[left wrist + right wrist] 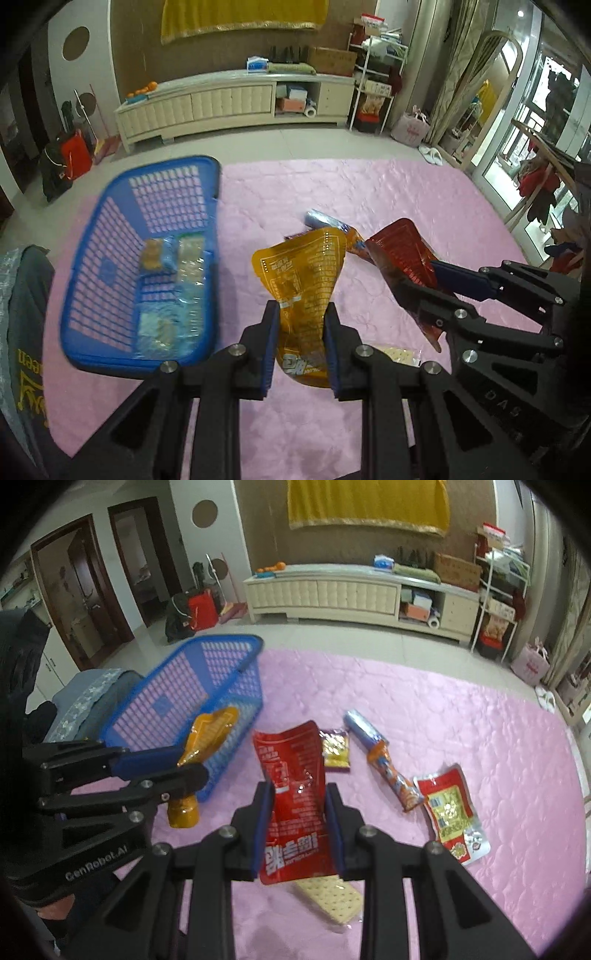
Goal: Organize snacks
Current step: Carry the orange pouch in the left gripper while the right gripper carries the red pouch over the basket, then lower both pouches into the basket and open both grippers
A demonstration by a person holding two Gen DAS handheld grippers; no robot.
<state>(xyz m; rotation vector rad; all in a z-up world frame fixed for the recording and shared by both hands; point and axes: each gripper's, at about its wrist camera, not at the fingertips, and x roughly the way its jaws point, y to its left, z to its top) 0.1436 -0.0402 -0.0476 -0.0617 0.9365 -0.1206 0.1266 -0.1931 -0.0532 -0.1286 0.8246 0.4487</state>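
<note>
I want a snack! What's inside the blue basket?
The blue basket holds a few clear-wrapped snacks, one with something brown. Blur hides what they are.

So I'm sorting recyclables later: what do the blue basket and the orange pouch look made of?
The blue basket looks like rigid moulded plastic, its walls an open grid. The orange pouch looks like glossy plastic film, possibly foil-lined: it creases and catches the light.

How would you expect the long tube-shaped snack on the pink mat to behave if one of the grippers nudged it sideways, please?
The tube snack looks rounded along its length, so it would probably roll on the pink mat rather than slide. Its wrapper looks glossy, so the pads may slip on it. It seems slim and probably light, so a gentle push should move it.
</note>
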